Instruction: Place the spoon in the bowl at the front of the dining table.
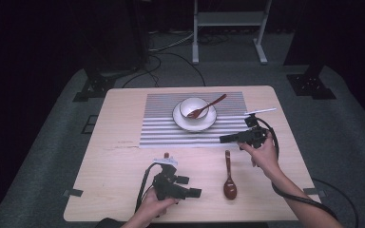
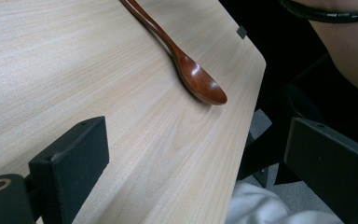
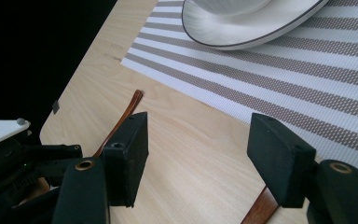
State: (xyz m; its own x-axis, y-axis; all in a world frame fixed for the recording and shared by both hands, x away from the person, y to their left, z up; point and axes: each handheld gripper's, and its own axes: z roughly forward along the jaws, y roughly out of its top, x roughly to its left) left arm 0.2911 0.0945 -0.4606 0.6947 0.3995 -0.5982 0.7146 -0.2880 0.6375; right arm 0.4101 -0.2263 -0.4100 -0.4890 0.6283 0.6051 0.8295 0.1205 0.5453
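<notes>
Left gripper (image 1: 183,186), spread and empty, rests near the desk (image 1: 123,190) edge. The spoon (image 1: 229,180) lies just right of it. Beyond, the right gripper (image 1: 228,138) hovers spread over its handle; closing off-centre could skid it away.
</notes>
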